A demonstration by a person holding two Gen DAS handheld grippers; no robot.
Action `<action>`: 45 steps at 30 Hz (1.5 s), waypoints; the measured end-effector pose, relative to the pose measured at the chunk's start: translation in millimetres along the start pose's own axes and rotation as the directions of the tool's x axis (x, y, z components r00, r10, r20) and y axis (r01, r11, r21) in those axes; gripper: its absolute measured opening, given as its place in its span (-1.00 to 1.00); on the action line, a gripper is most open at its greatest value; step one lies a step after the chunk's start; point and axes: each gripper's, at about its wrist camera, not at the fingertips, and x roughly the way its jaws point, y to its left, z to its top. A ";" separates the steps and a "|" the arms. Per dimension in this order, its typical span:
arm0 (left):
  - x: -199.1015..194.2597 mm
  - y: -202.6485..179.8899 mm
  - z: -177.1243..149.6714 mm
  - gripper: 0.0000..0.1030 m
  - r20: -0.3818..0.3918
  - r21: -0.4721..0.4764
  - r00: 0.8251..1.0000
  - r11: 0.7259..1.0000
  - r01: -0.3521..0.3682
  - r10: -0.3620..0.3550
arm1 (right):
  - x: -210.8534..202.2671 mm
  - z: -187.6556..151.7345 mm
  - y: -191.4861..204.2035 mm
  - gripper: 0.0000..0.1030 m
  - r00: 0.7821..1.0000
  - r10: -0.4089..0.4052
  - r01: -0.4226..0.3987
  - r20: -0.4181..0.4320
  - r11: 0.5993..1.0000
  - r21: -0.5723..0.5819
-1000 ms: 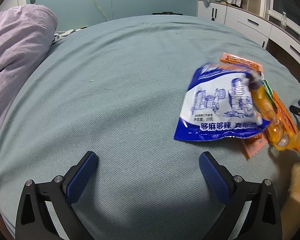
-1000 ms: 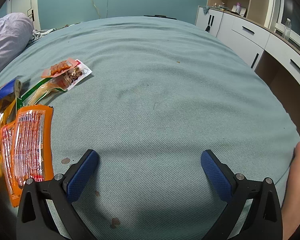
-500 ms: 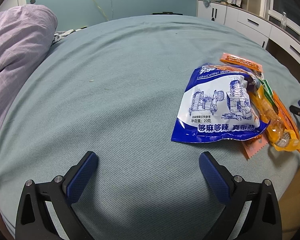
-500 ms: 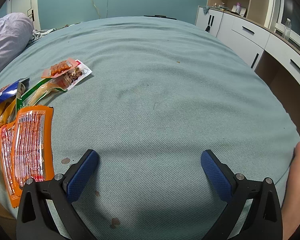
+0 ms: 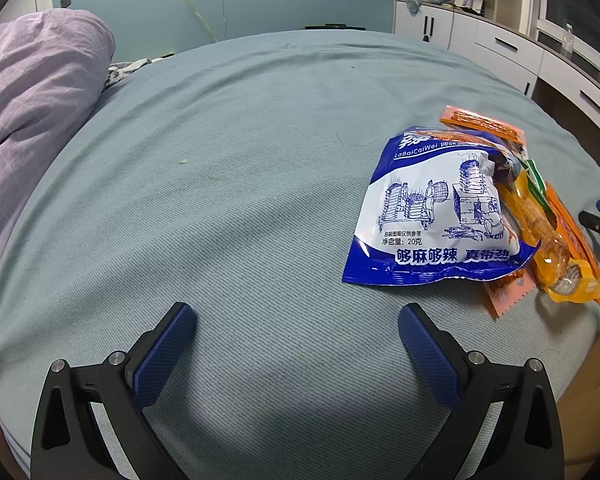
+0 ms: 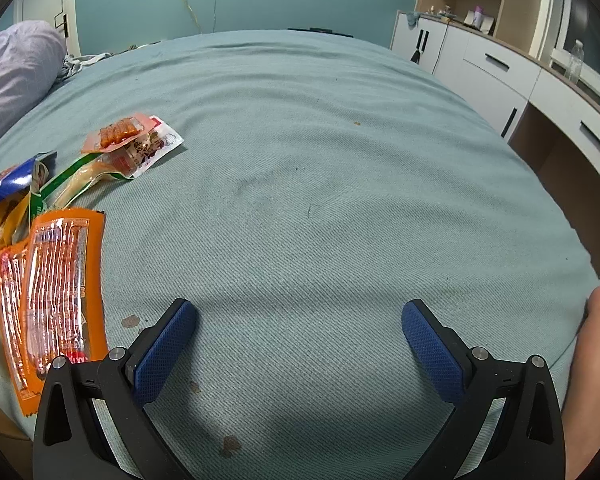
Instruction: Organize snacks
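A blue-and-white snack bag (image 5: 436, 208) lies on the teal bed (image 5: 240, 200), on top of a yellow packet (image 5: 556, 256) and orange packets (image 5: 482, 122). My left gripper (image 5: 296, 320) is open and empty, left of and nearer than the bag. In the right wrist view, two orange packets (image 6: 56, 280) lie at the left, with a green-edged packet (image 6: 80, 184), a pink-and-white packet (image 6: 140, 144) and the blue bag's corner (image 6: 16, 176) beyond. My right gripper (image 6: 300, 316) is open and empty, to the right of them.
A purple quilt (image 5: 32, 92) is piled at the bed's left. White cabinets and drawers (image 6: 500, 76) stand along the right side. A bare forearm (image 6: 592, 380) shows at the right edge. Brown stains (image 6: 130, 322) mark the sheet near the right gripper.
The blue bag has dropped and settled flatter on the pile, slightly to the left. A tan object at the left view's right edge has moved out. Both grippers stay still.
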 end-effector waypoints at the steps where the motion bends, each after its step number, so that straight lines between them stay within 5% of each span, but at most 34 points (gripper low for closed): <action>1: 0.1 -0.2 0.1 1.00 0.001 0.000 1.000 1.000 0.000 0.000 | 1.2 0.4 -0.9 1.00 1.000 0.006 -0.006 -0.006 1.000 0.005; 8: -0.3 -0.6 -2.1 1.00 0.002 -0.001 1.000 1.000 0.001 -0.001 | 3.0 7.9 -0.7 1.00 0.998 0.020 -0.021 -0.054 1.000 -0.008; 14: -0.5 -2.0 -0.4 1.00 -0.005 0.001 1.000 1.000 -0.003 0.003 | 6.7 27.5 1.3 1.00 0.971 0.103 -0.116 -0.216 0.992 -0.050; 17: -0.8 -0.9 2.8 1.00 -0.012 -0.005 1.000 1.000 0.005 -0.005 | -3.0 39.6 10.7 1.00 0.961 0.080 -0.104 -0.263 0.992 -0.077; 21: -0.9 -2.7 12.0 1.00 -0.104 0.026 0.994 0.999 0.023 -0.020 | -40.6 61.5 31.1 1.00 0.965 0.100 -0.124 -0.243 0.989 -0.084; 23: -6.1 -4.1 17.2 1.00 -0.154 0.054 0.988 0.998 -0.018 0.026 | -62.1 73.9 42.5 1.00 0.955 0.154 -0.174 -0.253 0.983 -0.060; 28: -60.7 -4.6 36.8 1.00 -0.106 0.061 0.980 0.984 -0.165 0.170 | -117.1 99.3 72.1 1.00 0.951 0.197 -0.225 -0.239 0.969 -0.099; 33: -147.5 -23.4 62.1 1.00 0.044 0.121 0.990 0.983 -0.137 0.132 | -183.8 112.4 77.2 1.00 0.969 0.163 -0.190 -0.187 0.973 -0.135; 40: -229.0 -54.1 74.6 1.00 0.024 0.098 0.938 0.933 -0.348 0.347 | -274.9 97.3 90.2 1.00 0.990 -0.017 -0.003 -0.139 0.989 -0.146; 45: -227.4 -63.4 51.2 1.00 -0.061 0.122 0.988 0.983 -0.137 0.145 | -276.0 73.3 114.7 1.00 0.961 0.088 -0.135 -0.261 0.976 -0.171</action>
